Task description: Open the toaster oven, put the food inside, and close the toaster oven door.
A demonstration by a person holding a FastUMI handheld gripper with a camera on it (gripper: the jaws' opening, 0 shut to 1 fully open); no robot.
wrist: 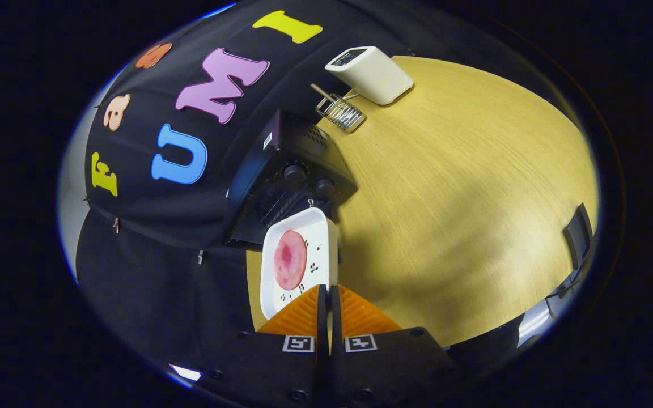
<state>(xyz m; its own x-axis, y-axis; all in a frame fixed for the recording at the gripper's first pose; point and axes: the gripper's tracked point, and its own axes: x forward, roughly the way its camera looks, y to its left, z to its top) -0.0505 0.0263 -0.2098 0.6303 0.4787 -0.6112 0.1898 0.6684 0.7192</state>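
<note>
Toaster oven (287, 187) sits dark against the cloth wall at the far side of the wooden counter (462, 198), just beyond a white square plate (326, 238) that carries a round pink slice of food (289, 259). The claw (328, 294) has its fingers brought almost together on the plate's near rim, gripping it by the edge, so the plate hangs out ahead of them, tipped steeply in this view. Whether the oven door is down or up is hard to say from this angle (the knobs show, the opening does not clearly), so I would guess the plate is on its way in. The risks follow from that thin edge grip: the plate could pivot or slip between the fingers, the slice could slide off a tilted plate, and the far rim could knock the oven's front or door if brought in too low. The hand seems rolled well over to one side, the claw aimed forward at the oven. A white box (370, 73) and a small wire rack (342, 112) stand well apart, farther along the counter.
</note>
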